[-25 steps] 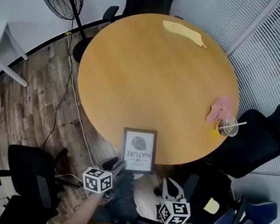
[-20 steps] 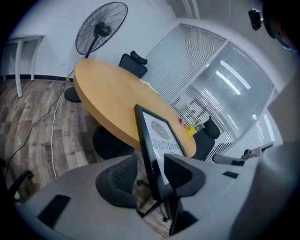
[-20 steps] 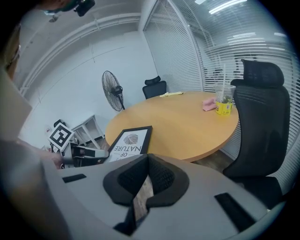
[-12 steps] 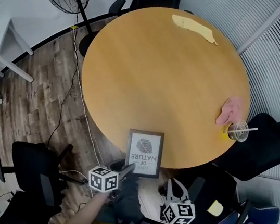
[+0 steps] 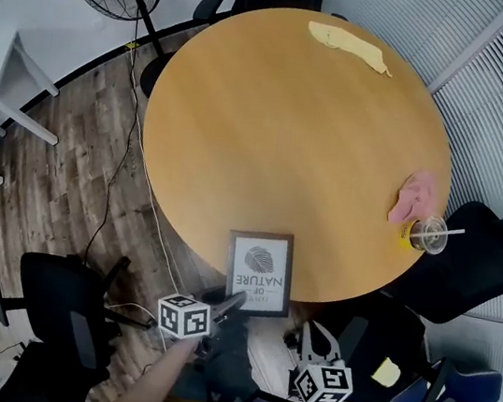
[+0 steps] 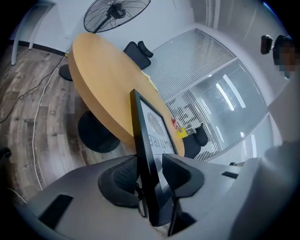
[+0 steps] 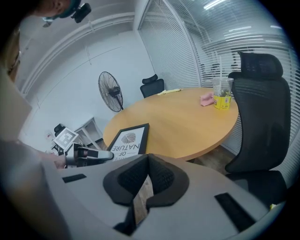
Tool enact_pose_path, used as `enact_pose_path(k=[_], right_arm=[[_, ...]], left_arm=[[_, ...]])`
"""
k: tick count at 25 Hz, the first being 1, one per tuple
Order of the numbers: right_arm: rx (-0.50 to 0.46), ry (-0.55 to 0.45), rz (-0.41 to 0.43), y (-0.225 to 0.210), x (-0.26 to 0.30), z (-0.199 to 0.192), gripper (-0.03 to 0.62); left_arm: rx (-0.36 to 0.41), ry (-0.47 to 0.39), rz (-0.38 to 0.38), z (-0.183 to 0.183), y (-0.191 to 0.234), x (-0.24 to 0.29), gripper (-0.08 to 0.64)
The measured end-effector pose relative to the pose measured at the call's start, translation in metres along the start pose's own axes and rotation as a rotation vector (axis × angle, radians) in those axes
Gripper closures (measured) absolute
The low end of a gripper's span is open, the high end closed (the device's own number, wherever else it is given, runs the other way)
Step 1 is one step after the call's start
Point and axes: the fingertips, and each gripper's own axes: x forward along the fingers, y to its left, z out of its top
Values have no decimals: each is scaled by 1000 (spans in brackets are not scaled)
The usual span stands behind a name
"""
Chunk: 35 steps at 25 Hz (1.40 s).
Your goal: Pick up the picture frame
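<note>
From where I stand, the left claw (image 5: 233,304) comes in from the near left and is already at the picture frame (image 5: 259,270). The frame lies flat, print up, at the near rim of the round bench (image 5: 273,123), with its near short end poking out past the wood. Its long axis runs away from the person toward the middle of the bench, so the overhanging end is the part offered to a grip. The left claw is plainly the nearer of the 2. The head view shows only its tip meeting the frame's near left corner. The left gripper view shows the rest: the claw is rolled on its side, with 1 jaw over the print and 1 under the back. The frame's edge sits deep between the pads, which are wide and closing, and I judge they are not yet pressing. To the right, the right claw (image 5: 309,332) hangs below the bench rim, apart from the frame, and its own view shows the jaws drawn together on nothing. That view also shows the frame lying level.
</note>
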Motion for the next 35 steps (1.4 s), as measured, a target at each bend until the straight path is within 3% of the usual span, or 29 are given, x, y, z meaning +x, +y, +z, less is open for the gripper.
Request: enact_pose_path(k=[6, 10, 25, 35], right_arm=[[45, -28, -2, -2, -4, 5, 580], [44, -44, 1, 3, -7, 9, 580], [-12, -107, 12, 33, -22, 30, 580], [-71, -182, 23, 60, -44, 50, 580]], left_arm=[[-10, -10, -22, 3, -6, -3, 417], [-38, -76, -74, 15, -20, -9, 457], [36, -184, -119, 57, -64, -41, 485], [134, -236, -90, 66, -85, -67, 491]])
